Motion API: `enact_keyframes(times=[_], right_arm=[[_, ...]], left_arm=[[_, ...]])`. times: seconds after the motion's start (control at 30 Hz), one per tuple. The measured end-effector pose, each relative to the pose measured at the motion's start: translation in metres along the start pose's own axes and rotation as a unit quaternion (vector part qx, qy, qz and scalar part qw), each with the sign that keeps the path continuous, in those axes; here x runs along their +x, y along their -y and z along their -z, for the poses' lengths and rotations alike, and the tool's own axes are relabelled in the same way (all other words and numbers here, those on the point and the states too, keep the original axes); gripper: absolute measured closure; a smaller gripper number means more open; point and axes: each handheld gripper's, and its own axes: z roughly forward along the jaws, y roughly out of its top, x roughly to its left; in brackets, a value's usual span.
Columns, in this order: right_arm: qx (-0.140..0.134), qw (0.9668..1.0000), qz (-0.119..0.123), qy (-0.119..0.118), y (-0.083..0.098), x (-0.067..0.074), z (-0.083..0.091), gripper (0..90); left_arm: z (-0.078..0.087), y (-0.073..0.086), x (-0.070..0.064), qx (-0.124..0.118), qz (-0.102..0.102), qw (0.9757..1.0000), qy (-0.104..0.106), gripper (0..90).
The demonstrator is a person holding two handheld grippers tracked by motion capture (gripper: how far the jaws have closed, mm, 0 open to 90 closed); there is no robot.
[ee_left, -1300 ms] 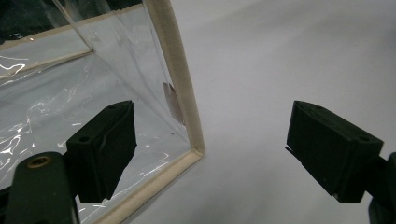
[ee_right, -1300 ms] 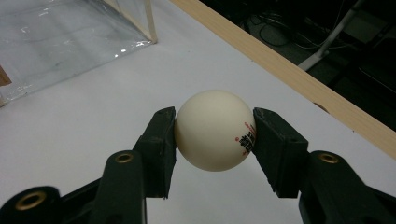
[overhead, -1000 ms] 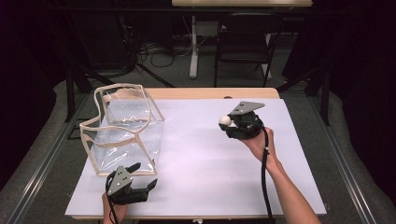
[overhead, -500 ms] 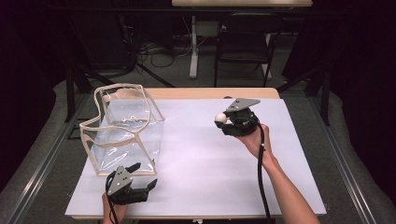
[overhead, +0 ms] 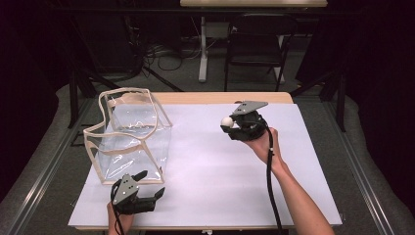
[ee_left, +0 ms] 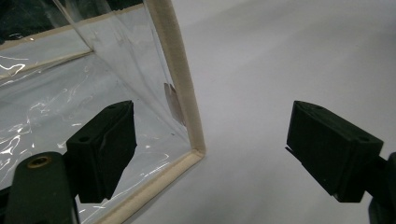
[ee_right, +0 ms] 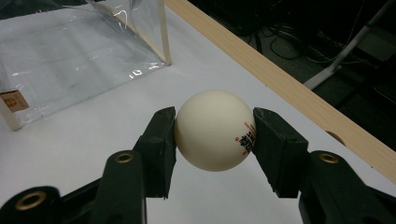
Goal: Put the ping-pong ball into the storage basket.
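Note:
A white ping-pong ball with red and black print sits clamped between the jaws of my right gripper, held above the white table right of centre; the same ball pokes out at that gripper's left side. A clear plastic bag with cream trim stands open on the left of the table. My left gripper rests low at the front edge, just in front of the bag's near corner. Its jaws are spread wide with nothing between them.
The white sheet covers the table, with a wooden edge at the back. A dark chair and cables stand on the floor behind. The bag lies beyond the ball, to its left.
The right gripper with the ball has shifted slightly left and nearer. The left gripper has stayed put.

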Motion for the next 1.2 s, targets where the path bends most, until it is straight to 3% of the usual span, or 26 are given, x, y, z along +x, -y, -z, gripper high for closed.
enact_keyframes(times=[1.2], right_arm=[[-0.001, 0.9993, 0.02, -0.033, -0.027, 0.014, -0.023, 51.0]], left_arm=[[0.001, 0.0, 0.001, -0.005, 0.005, 1.0, 0.001, 15.9]])
